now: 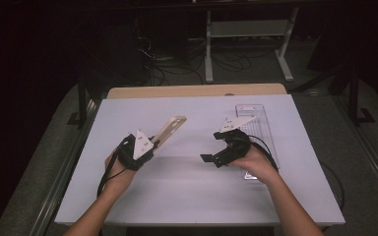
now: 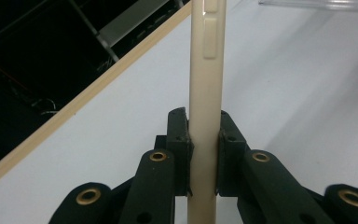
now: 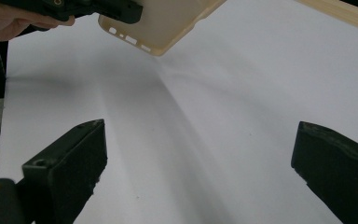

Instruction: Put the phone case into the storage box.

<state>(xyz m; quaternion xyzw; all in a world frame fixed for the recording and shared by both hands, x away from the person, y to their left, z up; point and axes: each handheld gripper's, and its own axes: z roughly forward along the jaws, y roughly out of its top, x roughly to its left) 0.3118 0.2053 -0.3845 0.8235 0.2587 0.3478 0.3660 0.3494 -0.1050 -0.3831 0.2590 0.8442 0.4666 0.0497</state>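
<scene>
Two hand-held grippers work over a white table [image 1: 187, 191]. The left gripper [image 1: 153, 141] is clamped on the edge of a cream phone case [image 1: 170, 129], which it holds clear of the tabletop, angled up and away from the person; in the left gripper view the black pads [image 2: 179, 154] press on both sides of the case's thin side wall [image 2: 206, 93]. The right gripper [image 3: 198, 154] hovers near the table with its jaws spread wide and nothing between them, well apart from the case [image 3: 163, 23]. A clear plastic tray [image 1: 256, 118] lies on the table just behind the right hand [image 1: 256, 162].
</scene>
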